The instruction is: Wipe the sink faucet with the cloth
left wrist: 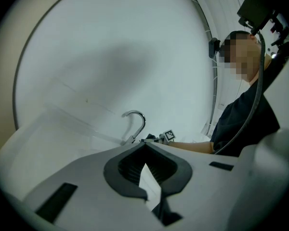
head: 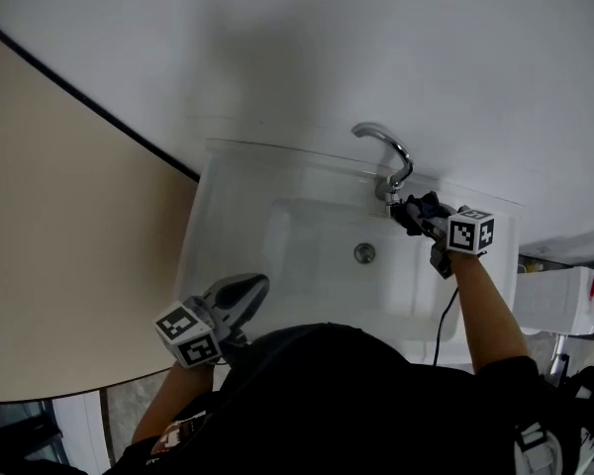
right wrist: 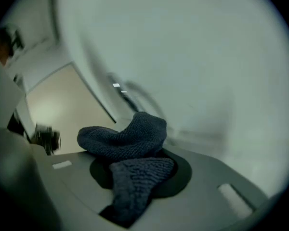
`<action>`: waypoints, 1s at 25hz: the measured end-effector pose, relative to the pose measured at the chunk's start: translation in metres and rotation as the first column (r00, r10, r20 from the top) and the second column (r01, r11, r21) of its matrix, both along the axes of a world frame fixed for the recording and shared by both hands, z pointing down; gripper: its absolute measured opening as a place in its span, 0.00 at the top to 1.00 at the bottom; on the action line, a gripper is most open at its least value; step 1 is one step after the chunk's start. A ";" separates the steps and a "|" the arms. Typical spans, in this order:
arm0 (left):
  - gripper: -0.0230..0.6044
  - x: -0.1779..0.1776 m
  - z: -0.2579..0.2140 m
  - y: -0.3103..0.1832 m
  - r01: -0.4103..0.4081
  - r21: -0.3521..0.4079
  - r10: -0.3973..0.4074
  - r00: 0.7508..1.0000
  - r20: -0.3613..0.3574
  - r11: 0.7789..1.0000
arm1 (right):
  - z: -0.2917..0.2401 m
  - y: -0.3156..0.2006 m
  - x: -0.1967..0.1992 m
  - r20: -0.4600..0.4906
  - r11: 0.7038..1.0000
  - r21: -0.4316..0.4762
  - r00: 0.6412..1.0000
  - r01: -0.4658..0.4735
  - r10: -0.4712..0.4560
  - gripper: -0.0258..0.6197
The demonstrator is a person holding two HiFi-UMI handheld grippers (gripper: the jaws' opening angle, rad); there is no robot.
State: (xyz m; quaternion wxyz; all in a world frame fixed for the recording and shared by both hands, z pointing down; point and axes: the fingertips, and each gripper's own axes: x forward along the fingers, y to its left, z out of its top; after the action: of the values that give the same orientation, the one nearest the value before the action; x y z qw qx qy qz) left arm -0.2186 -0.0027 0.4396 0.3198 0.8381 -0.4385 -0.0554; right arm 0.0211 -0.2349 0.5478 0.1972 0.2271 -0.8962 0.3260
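Dark knit cloth [right wrist: 130, 138] clamped in right tongs [head: 416, 214], just beside faucet [head: 388, 156] base; neck arches above. Left tongs [head: 255, 289] clenched, empty, well apart. Right nearer.

I record the cloth [right wrist: 130, 143] as dark blue-grey with a knit texture, the faucet [head: 386, 151] chrome and the sink [head: 228, 226] white. The left gripper [head: 247, 287] and right gripper [head: 412, 212] are grey, with black-and-white square markers. The side panel [head: 69, 245] is beige.
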 end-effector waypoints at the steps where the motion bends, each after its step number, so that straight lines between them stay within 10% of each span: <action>1: 0.96 -0.003 0.002 -0.001 0.012 0.008 -0.012 1.000 -0.014 1.000 | -0.019 0.009 -0.021 -0.131 0.972 0.167 0.981 0.167 -0.146 0.82; 3: 0.96 -0.006 0.004 -0.002 0.025 0.023 -0.024 0.999 -0.036 0.999 | -0.024 0.032 -0.072 -0.516 0.734 0.349 0.774 0.582 -0.368 0.81; 5: 0.96 -0.009 0.004 0.001 0.027 0.038 -0.025 0.999 -0.044 0.999 | 0.013 0.039 -0.102 -0.869 0.414 0.230 0.377 0.881 -0.319 0.81; 7: 0.96 -0.013 0.005 0.007 0.029 0.049 -0.027 0.998 -0.048 0.998 | 0.058 0.029 -0.110 -0.993 0.195 -0.038 -0.015 0.980 -0.116 0.81; 9: 0.96 -0.020 0.006 0.012 0.037 0.054 -0.035 0.998 -0.051 0.998 | 0.096 0.011 -0.103 -0.960 0.113 -0.273 -0.278 0.955 0.036 0.81; 12: 0.96 -0.030 0.013 0.020 0.055 0.065 -0.051 0.997 -0.059 0.996 | 0.118 -0.010 -0.072 -0.876 0.216 -0.458 -0.479 0.862 0.055 0.81; 16: 0.96 -0.040 0.016 0.025 0.068 0.061 -0.064 0.995 -0.070 0.996 | 0.126 0.015 -0.046 -0.857 0.363 -0.508 -0.499 0.781 -0.128 0.82; 19: 0.96 -0.039 0.018 0.027 0.063 0.060 -0.058 0.995 -0.080 0.996 | 0.124 0.048 -0.028 -0.805 0.399 -0.592 -0.537 0.700 -0.254 0.83; 21: 0.96 -0.035 0.016 0.027 0.052 0.062 -0.047 0.995 -0.083 0.997 | 0.114 0.070 -0.022 -0.803 0.413 -0.595 -0.500 0.689 -0.324 0.83; 23: 0.96 -0.030 0.013 0.025 0.044 0.063 -0.039 0.996 -0.079 0.997 | 0.089 0.092 -0.035 -0.883 0.462 -0.441 -0.282 0.769 -0.375 0.83; 25: 0.96 -0.027 0.012 0.023 0.036 0.065 -0.031 0.997 -0.075 0.997 | 0.058 0.115 -0.047 -0.893 0.599 -0.169 0.135 0.783 -0.429 0.83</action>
State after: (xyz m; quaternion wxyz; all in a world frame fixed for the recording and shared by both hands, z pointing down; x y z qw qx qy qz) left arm -0.2456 0.0203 0.4516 0.3069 0.8381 -0.4384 -0.1059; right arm -0.0261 -0.1203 0.6057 0.6985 -0.0026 -0.7065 -0.1136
